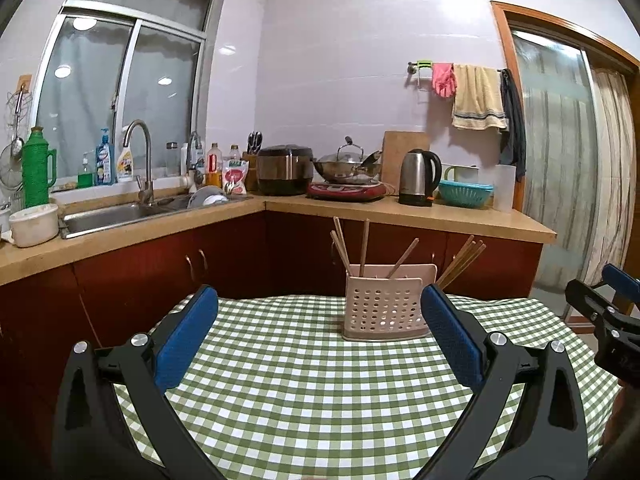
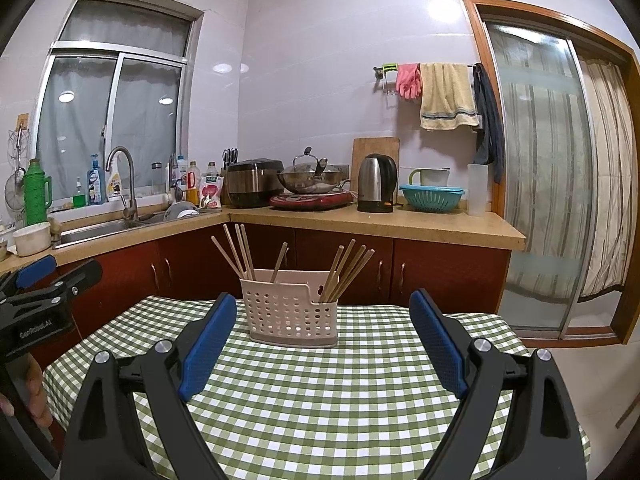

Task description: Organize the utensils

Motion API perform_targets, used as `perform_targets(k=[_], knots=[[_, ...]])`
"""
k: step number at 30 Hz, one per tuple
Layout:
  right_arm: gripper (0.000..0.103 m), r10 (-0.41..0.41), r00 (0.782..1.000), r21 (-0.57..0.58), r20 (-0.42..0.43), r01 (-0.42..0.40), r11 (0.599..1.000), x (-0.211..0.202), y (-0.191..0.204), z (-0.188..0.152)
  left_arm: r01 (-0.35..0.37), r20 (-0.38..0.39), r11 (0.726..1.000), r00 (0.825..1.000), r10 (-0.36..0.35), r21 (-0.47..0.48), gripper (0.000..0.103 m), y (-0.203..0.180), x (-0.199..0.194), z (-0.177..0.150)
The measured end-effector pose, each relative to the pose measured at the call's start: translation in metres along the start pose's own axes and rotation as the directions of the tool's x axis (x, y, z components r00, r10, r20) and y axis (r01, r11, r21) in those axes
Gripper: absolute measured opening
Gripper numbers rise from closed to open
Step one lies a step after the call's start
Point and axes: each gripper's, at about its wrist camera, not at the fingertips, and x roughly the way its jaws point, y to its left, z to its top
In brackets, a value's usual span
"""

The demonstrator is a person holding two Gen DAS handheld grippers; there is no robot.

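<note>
The chopsticks are stood in the basket on the table, both claws, left and right, are held wide open and empty before it, and "GenRobot.AI" is printed on the left one.

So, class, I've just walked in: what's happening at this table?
A person holds two grippers over the checked tablecloth. The left gripper and right gripper are both open and empty, facing a perforated utensil holder. Wooden chopsticks stand in it, spread across its compartments. Nothing is gripped.
</note>
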Motion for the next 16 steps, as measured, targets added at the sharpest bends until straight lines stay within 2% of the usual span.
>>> perform_targets(k=[3, 8, 16], knots=[[0.086, -0.001, 1.0, 0.001, -0.005, 0.001, 1.0, 0.003, -0.001, -0.001, -0.021, 0.021, 1.0, 1.0, 0.02, 0.018, 0.099, -0.002, -0.001, -0.002], [0.086, -0.009, 1.0, 0.001, -0.016, 0.009, 1.0, 0.009, -0.006, -0.004, -0.024, -0.008, 1.0, 1.0, 0.024, 0.014, 0.099, 0.0, 0.011, -0.004], [0.086, -0.029, 0.997, 0.032, -0.069, 0.031, 0.999, 0.036, -0.028, -0.021, -0.039, -0.152, 0.999, 0.988, 0.037, -0.009, 0.099, 0.012, 0.058, -0.029]])
